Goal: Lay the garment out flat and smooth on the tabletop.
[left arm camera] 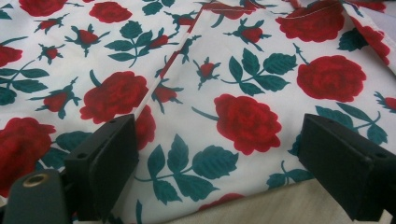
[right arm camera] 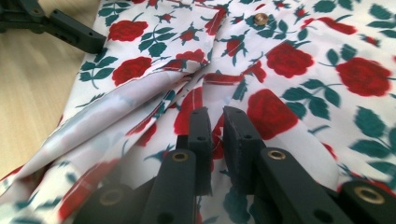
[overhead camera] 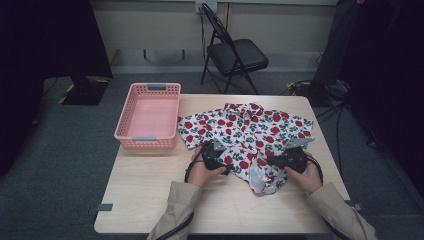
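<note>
Spanning most of the high view, a pale wooden table (overhead camera: 150, 200) carried a rose-print shirt (overhead camera: 245, 132) spread across its far right half, with a pink basket (overhead camera: 148, 116) just beside the shirt's left edge at the table's far left. Behind the table stood a black folding chair (overhead camera: 235, 55) on the grey floor. Both hands worked at the shirt's near hem. The left gripper (overhead camera: 214, 152) sat at the hem with its jaws spread wide over flat cloth, its pads (left arm camera: 109, 163) apart from each other. The right gripper (right arm camera: 214, 140) had its jaws drawn nearly together around a raised fold of the shirt, apparently pinching it, though motion blur softened the near cloth.
</note>
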Tool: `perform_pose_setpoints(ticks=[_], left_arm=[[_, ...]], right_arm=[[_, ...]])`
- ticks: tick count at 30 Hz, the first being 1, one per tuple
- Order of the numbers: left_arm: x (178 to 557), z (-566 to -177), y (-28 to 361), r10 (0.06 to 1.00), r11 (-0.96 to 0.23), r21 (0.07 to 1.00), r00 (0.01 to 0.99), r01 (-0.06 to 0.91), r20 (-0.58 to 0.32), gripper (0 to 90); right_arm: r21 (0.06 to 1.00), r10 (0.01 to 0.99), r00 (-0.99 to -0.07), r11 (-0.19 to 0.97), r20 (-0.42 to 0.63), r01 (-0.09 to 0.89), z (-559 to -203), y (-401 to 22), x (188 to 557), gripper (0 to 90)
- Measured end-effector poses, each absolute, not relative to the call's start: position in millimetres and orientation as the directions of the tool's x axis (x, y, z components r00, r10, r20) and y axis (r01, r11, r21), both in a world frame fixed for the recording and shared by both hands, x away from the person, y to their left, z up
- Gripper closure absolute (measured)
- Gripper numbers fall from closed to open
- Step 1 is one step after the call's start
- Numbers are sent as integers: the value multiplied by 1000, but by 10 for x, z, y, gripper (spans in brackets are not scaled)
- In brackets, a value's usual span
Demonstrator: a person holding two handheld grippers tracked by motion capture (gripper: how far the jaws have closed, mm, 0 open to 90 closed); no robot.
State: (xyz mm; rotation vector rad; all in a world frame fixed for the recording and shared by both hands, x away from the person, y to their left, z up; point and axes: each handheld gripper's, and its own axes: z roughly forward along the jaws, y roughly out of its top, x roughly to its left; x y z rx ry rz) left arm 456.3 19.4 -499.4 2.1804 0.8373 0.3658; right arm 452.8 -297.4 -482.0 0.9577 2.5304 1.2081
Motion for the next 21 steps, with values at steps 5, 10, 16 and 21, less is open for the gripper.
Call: perform_pose_setpoints(ticks=[5, 10, 16, 21], left_arm=[[4564, -4994, 195, 668, -499, 741, 744, 451, -4, 118], [4564, -4994, 195, 668, -498, 741, 745, 451, -4, 118], [4564, -4994, 194, 668, -498, 741, 745, 451, -4, 118], [4564, -4994, 194, 668, -498, 741, 744, 451, -4, 118]], right_arm=[[760, 621, -776, 450, 111, 468, -4743, -3107, 4453, 816], [776, 625, -774, 437, 102, 455, -4686, -3216, 4358, 818], [781, 625, -773, 428, 108, 455, -4671, -3296, 4269, 819], [781, 624, -773, 426, 112, 457, -4659, -3369, 4207, 821]])
